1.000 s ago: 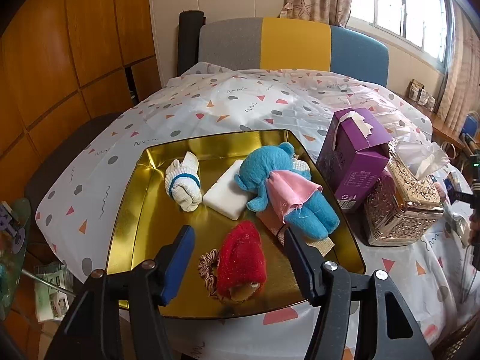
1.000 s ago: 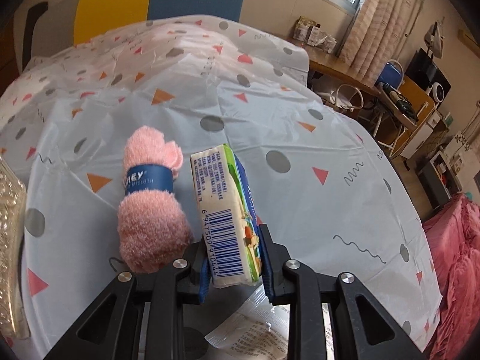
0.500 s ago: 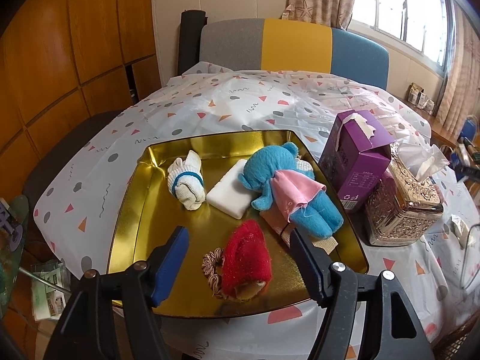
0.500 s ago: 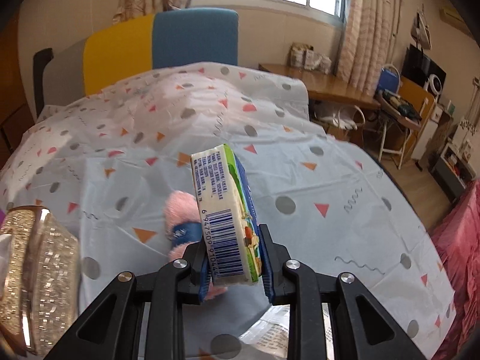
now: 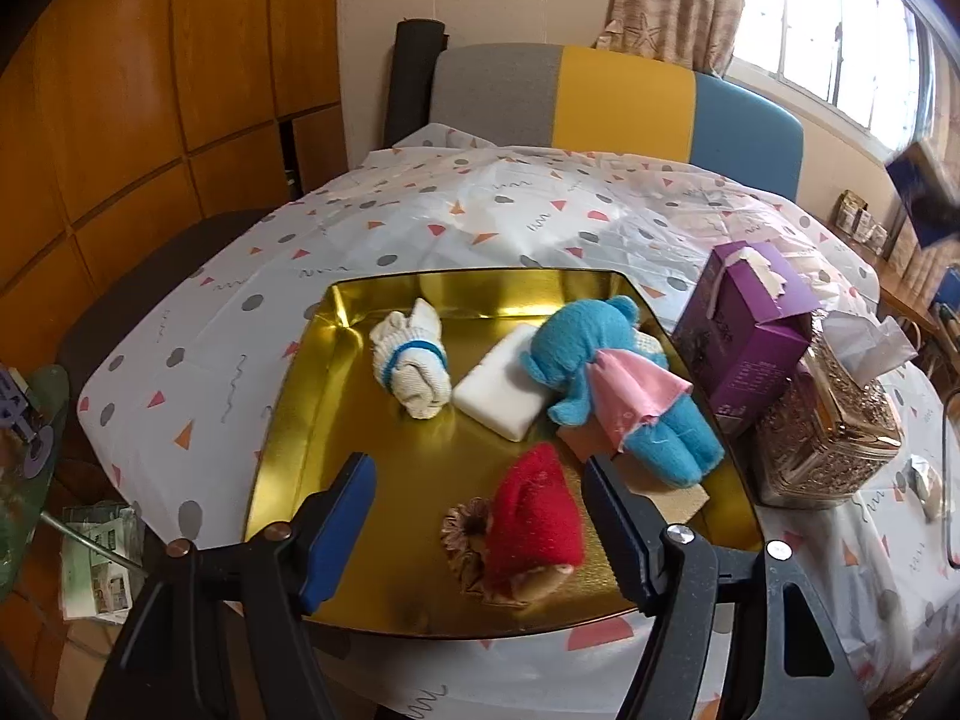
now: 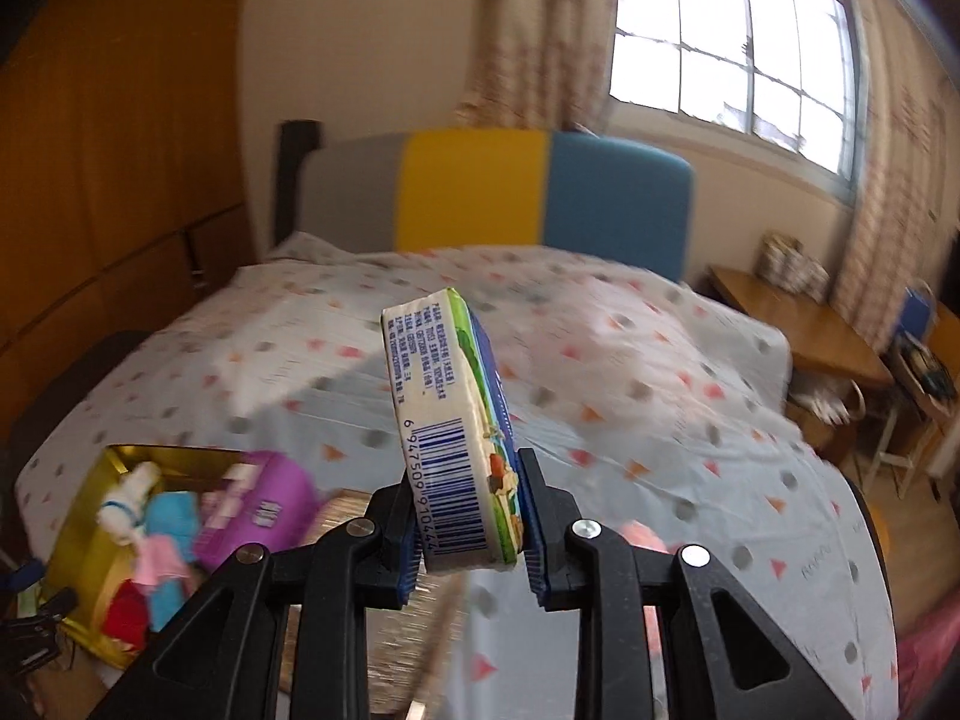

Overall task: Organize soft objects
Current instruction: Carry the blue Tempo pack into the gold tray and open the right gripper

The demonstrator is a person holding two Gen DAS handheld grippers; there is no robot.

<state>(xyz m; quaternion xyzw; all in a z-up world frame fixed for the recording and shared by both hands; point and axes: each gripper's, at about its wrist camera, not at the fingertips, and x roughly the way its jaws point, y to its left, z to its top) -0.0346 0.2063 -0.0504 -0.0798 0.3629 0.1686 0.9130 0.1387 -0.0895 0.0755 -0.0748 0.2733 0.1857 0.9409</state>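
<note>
A gold tray (image 5: 300, 420) holds a white rolled sock (image 5: 411, 360), a white foam block (image 5: 501, 387), a blue plush doll in a pink skirt (image 5: 606, 384), a red plush piece (image 5: 537, 510) and a brown scrunchie (image 5: 465, 531). My left gripper (image 5: 480, 480) hovers over the tray's near edge; its jaws are opening, and the red plush lies below the gap, untouched. My right gripper (image 6: 468, 516) is shut on a wrapped tissue pack (image 6: 453, 426), held high above the table. A pink rolled sock (image 6: 645, 537) peeks out behind its right finger. The gold tray (image 6: 90, 498) shows at lower left.
A purple carton (image 5: 744, 330) and an ornate metallic tissue box (image 5: 828, 420) stand right of the tray. The patterned tablecloth (image 5: 480, 222) covers the table. A grey, yellow and blue chair back (image 5: 600, 96) stands behind; a wooden desk (image 6: 798, 318) lies at right.
My left gripper's jaws have spread wider over the red plush. My right gripper has lifted the tissue pack off the table and swung left, away from the pink sock, bringing the tray into view.
</note>
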